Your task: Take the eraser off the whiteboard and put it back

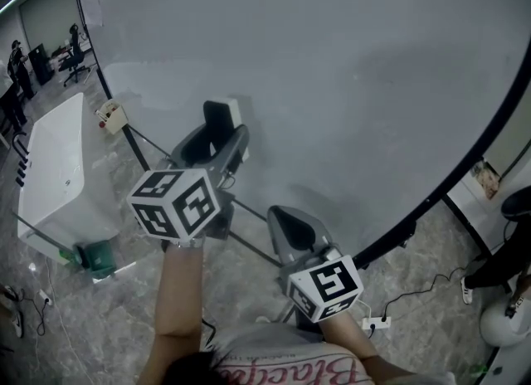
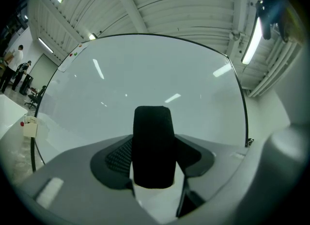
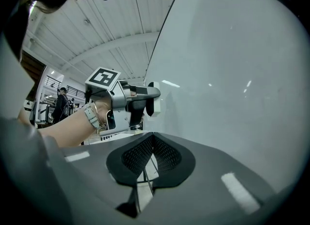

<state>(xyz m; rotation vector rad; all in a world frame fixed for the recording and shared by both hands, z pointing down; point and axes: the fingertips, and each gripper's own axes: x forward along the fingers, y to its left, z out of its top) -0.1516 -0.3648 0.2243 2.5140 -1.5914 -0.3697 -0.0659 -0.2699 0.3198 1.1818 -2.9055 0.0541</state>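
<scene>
The eraser [image 1: 218, 117], black felt on a white body, sits between the jaws of my left gripper [image 1: 222, 138], which is shut on it. In the left gripper view the eraser [image 2: 153, 132] stands upright between the pads of the left gripper [image 2: 155, 156], in front of the whiteboard [image 2: 145, 78]. The right gripper view shows the eraser [image 3: 153, 98] right at the whiteboard [image 3: 232, 73]; I cannot tell whether they touch. My right gripper [image 1: 286, 224] hangs lower and to the right, jaws together and empty, as its own view of the right gripper [image 3: 152, 144] shows.
The big whiteboard [image 1: 348, 68] fills the upper head view inside a black frame [image 1: 465, 168]. A white table [image 1: 54, 172] and a green bin [image 1: 99, 257] stand at the left. A power strip [image 1: 377, 323] with cables lies on the floor at the right, near a person's leg [image 1: 498, 267].
</scene>
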